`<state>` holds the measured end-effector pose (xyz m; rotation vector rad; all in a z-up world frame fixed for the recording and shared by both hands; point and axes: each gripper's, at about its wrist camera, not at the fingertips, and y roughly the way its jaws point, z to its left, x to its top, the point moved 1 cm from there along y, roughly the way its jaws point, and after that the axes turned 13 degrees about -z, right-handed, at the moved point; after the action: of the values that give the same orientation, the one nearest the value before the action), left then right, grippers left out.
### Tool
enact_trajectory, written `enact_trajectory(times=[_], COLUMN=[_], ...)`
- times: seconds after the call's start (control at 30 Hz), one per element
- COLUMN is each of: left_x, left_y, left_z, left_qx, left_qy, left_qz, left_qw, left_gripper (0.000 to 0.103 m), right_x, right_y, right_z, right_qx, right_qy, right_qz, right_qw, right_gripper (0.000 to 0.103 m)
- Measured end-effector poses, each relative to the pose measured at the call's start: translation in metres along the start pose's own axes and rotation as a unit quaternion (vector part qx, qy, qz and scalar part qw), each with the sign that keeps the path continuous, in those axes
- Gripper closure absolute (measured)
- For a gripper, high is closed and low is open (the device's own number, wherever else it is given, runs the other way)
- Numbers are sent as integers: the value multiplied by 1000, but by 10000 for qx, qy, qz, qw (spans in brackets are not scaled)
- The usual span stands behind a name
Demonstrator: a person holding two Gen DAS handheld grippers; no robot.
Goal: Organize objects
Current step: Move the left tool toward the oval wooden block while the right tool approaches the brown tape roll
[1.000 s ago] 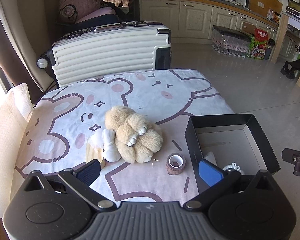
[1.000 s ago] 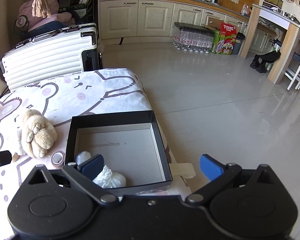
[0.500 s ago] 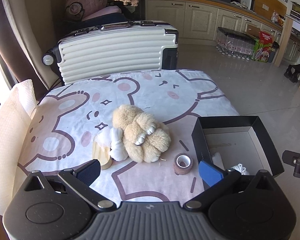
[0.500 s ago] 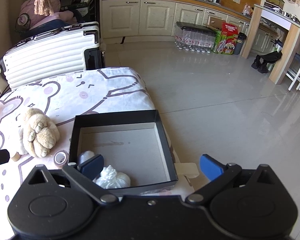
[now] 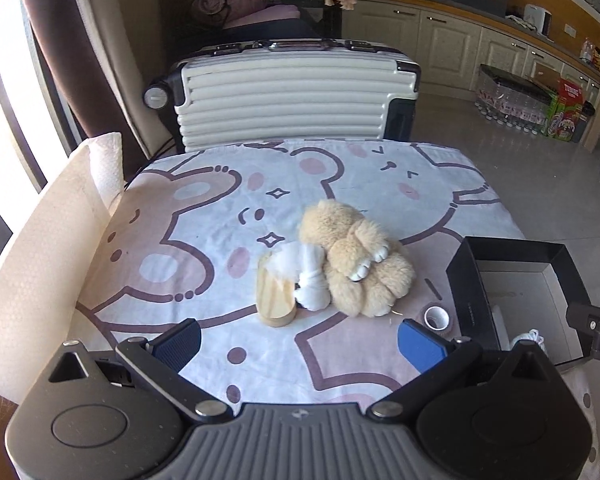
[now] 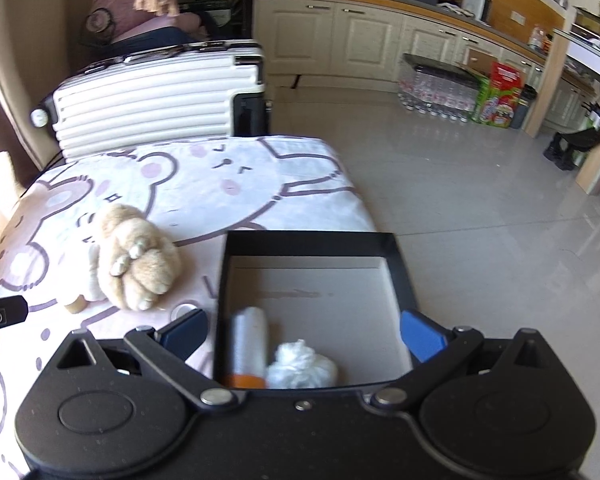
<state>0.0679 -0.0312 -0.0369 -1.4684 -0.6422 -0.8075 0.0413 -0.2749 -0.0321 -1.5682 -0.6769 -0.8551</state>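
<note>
Suitcase point(image 5: 292, 96), white, ribbed, black-cornered, lying on its side at the far edge of the work surface.

Cloth point(image 5: 204, 184), white with pink bear print, covering the surface and bearing all items below.

Box point(image 6: 400, 260), black, open-topped, pale bare floor, at the cloth's right edge; it holds two items at its near end.

Left gripper point(image 5: 300, 346), fingers spread wide with nothing between them, hovering over the near cloth and facing the plush toy. Blue pads point(image 5: 420, 346) clear of everything.

Right gripper point(image 6: 302, 330), fingers likewise spread and holding nothing, poised above the near end of the box; one finger shows over the cloth outside the box's left wall, the other over its right side.

Plush toy point(image 5: 356, 264), tan, furry, with white claws, mid-cloth, left of the box and apart from it.

White cloth bundle point(image 5: 312, 280), knotted, touching the plush toy's left side.

Wooden piece point(image 5: 276, 296), pale, rounded, partly under the bundle.

Tube point(image 6: 248, 348), white with orange base, lying inside the box along its left wall.

White tuft point(image 6: 300, 368), crumpled, inside the box just beside the tube.

Tape roll point(image 5: 438, 317), small, on the cloth between plush toy and box.
</note>
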Motion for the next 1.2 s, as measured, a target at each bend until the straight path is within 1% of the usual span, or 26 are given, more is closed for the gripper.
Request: enact_trajectory(times=[0.33,0.57,0.8,0.9,1.0,1.13,1.2], left_x=[-4,-6,-6,-4,-2,0,0], left_y=[-6,-6,-6,-6,-4,3,9], left_z=[43,61,67,67,67,66,66], left_qx=[303,457,526,592,590,615,619], left_qy=[-289,-422,-467,-445,-513,-650,-707], left_qz=[-18,-13,-91,-236,-295,-216,-160], left_qw=[9991,9981,9975,9970,9965,9958,9954], left_gripper=[0,0,0,0,1,1,1], right_x=[3,4,6,13,24,40,48], right_y=[4,5,6,6,5,9,10], right_z=[45,62,65,67,70,78,82], right_qx=[385,576,588,625,753,943,995], right_qy=[-238,-311,-262,-315,-327,-440,-514], right_qz=[-7,-28,-82,-137,-157,38,50], right_qw=[9990,9979,9979,9975,9965,9946,9937], right_gripper=[0,0,0,0,0,0,0])
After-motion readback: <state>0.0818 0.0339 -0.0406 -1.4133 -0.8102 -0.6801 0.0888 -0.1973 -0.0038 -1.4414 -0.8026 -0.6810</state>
